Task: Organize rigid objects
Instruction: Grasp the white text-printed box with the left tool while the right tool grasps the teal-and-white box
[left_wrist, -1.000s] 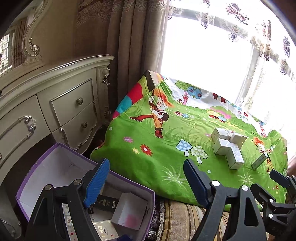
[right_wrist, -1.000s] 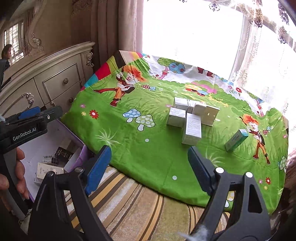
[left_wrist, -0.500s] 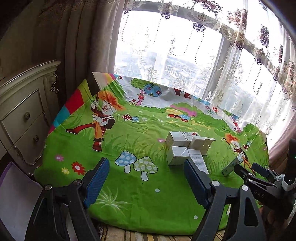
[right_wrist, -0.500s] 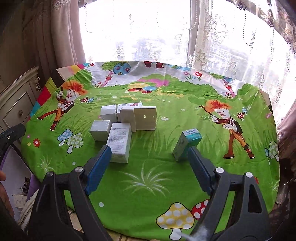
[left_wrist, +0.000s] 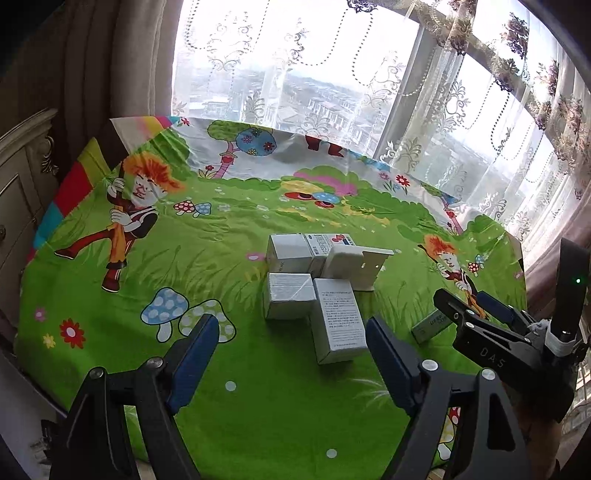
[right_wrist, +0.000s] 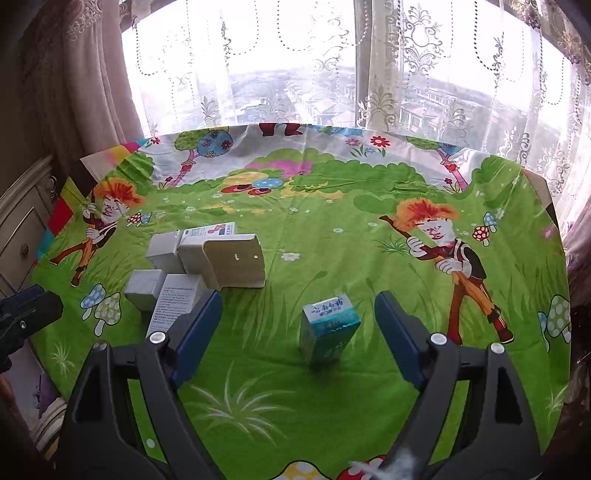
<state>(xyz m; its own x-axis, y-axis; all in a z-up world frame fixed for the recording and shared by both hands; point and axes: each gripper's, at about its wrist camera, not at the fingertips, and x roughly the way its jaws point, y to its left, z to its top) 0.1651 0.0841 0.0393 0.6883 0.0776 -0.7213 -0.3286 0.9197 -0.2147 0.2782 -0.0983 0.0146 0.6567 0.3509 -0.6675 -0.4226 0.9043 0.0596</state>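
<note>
Both grippers hang over a round table covered by a green cartoon cloth (left_wrist: 258, 406), window and lace curtain (right_wrist: 406, 74) behind it.

Left gripper (left_wrist: 291, 354): jaws wide apart, nothing between the blue pads, nothing held. Just ahead of it lies a cluster of white boxes (left_wrist: 314, 280) near the middle of the cloth. The nearest, a long box with printed text (left_wrist: 338, 319), lies flat with its near end between and just beyond the fingertips, not touching them. A cube-like box (left_wrist: 288, 299) sits against its left side; a flat white box (left_wrist: 360, 266) leans at the back right of the cluster.

Right gripper (right_wrist: 297, 332): jaws also wide apart, empty. A small teal box (right_wrist: 327, 330) stands upright on the cloth, in line with the gap between the pads and clear of both. It stands apart from the white cluster, to its right.

A cream dresser (left_wrist: 18, 192) stands at the left edge.
</note>
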